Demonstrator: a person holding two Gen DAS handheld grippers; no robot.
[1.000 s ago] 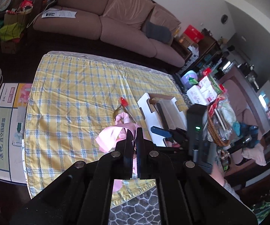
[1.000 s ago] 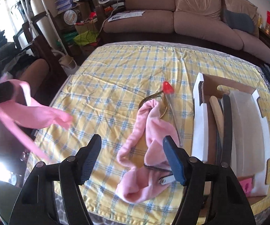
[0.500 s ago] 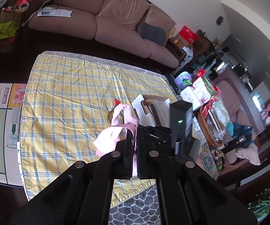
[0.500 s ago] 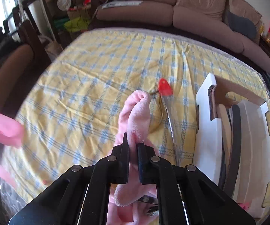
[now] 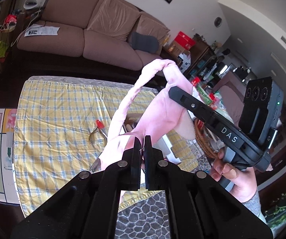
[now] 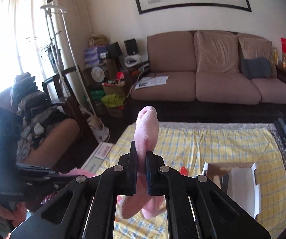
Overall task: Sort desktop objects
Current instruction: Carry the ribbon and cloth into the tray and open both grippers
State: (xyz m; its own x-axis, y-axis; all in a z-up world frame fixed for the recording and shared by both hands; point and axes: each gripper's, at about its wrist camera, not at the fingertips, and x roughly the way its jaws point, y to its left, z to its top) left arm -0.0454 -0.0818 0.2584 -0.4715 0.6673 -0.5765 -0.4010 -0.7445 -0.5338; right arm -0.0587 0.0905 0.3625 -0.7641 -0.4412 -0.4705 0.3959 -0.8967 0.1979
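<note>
The soft pink fleece cloth [image 5: 159,111] hangs in the air above the tabletop, held at two places. The left gripper [image 5: 142,139] has its fingers clamped on a lower fold of the cloth. The right gripper [image 6: 141,155] has its fingers closed on another fold, the free end standing up between them.

Change of state: a second ago the right fingers stood apart over the cloth, which lay on the yellow-and-blue checked tablecloth [image 5: 59,107]. The fingers have since closed on it, and both grippers have risen, so the cloth is now clear of the surface. Judgement: pickup is complete; the cloth is ready to be spread, folded or carried to its place.

Surroundings: the metal tongs with a red tip [image 5: 98,128] lie on the tablecloth below and left of the cloth, now uncovered. The open white cardboard box [image 6: 240,181] sits at the right side of the tabletop, with dark and pale flat items inside. A wicker basket [image 5: 204,141] of clutter stands beyond the box. A brown sofa [image 6: 212,73] lines the far wall.

Obstruction: the hanging cloth hides part of the box in the left wrist view. Lowering it may snag the tongs or the box rim.
</note>
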